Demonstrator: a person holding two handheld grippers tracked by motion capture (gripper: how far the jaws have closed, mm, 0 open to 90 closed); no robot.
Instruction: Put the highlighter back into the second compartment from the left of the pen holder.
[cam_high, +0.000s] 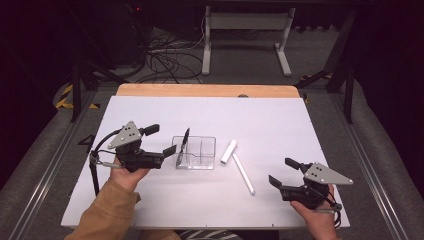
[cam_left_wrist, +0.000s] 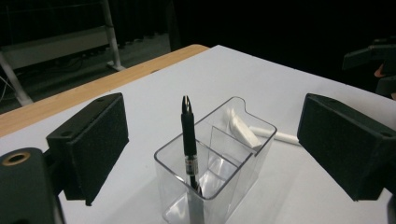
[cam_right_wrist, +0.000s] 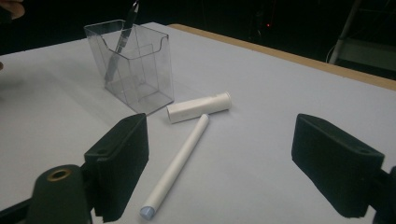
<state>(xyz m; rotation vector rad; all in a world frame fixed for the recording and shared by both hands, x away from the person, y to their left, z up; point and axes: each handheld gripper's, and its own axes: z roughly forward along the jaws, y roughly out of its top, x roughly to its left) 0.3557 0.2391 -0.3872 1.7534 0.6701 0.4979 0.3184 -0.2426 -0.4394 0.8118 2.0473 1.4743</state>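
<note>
Two white pieces lie on the table mat (cam_high: 150, 200) to the right of the clear holder (cam_high: 195, 152): a long pen body (cam_high: 243, 174) and a shorter cap (cam_high: 229, 151), the cap's near end just beside the body's far end. The body's long axis runs from near the cap toward the person and slightly rightward, so in the right gripper view it stretches almost straight away between that gripper's own jaws. The right gripper (cam_high: 282, 172) sits just right of the body with its jaws spread wide and empty, and is clearly the nearer one. The left gripper (cam_high: 161, 139), also spread wide with nothing between its jaws, hovers at the holder's left end, where a black pen (cam_left_wrist: 188, 140) stands leaning. A pickup of the white body would likely fall to the right hand.
</note>
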